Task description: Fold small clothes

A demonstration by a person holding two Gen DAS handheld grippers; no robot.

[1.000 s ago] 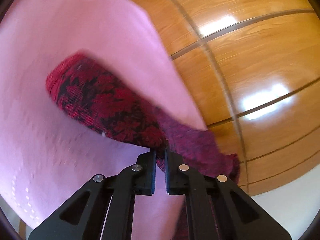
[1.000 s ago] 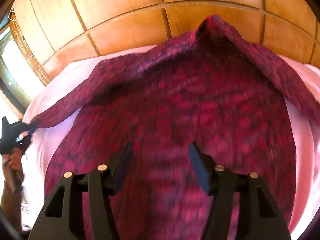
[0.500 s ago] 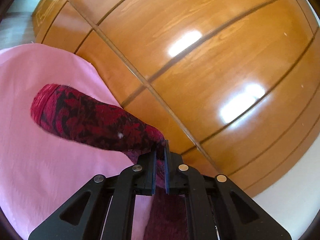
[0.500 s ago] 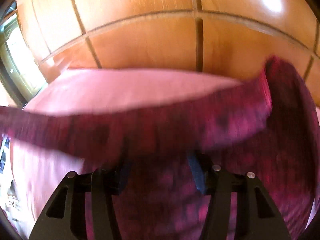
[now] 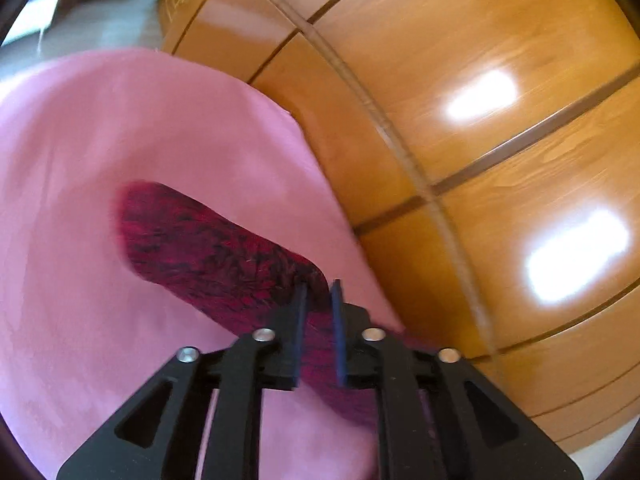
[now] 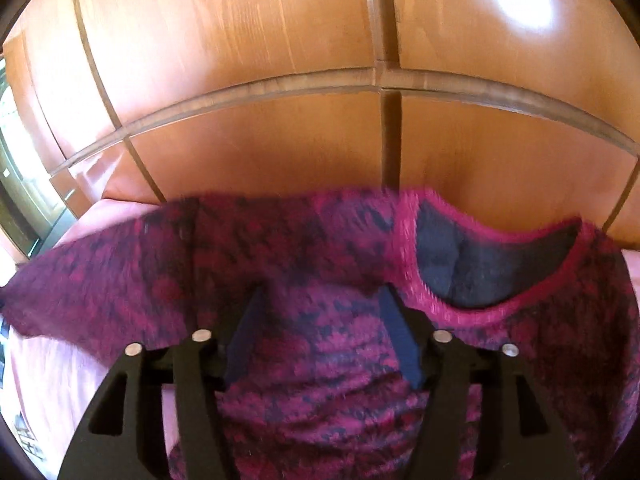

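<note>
A red-and-black patterned knit sweater [image 6: 304, 264] is seen spread over a pink bedsheet [image 5: 120, 128], in front of glossy wooden wardrobe panels [image 6: 280, 40]. In the left wrist view, one sleeve [image 5: 208, 248] of the sweater is laid out flat on the sheet, and its near end is pinched between the narrowly set fingers of the left gripper [image 5: 320, 292]. The sheet's edge is seen running beside the wooden panels [image 5: 500, 160], on which bright reflections are cast.

In the right wrist view, the right gripper [image 6: 320, 300] is held over the body of the sweater with its fingers spread wide, and nothing is gripped between them. The neckline [image 6: 492, 264], trimmed in brighter red with a dark inner lining, is seen to the right of the fingers. The sweater's left part is stretched out towards the frame's left edge, above the sheet. The view is blurred.
</note>
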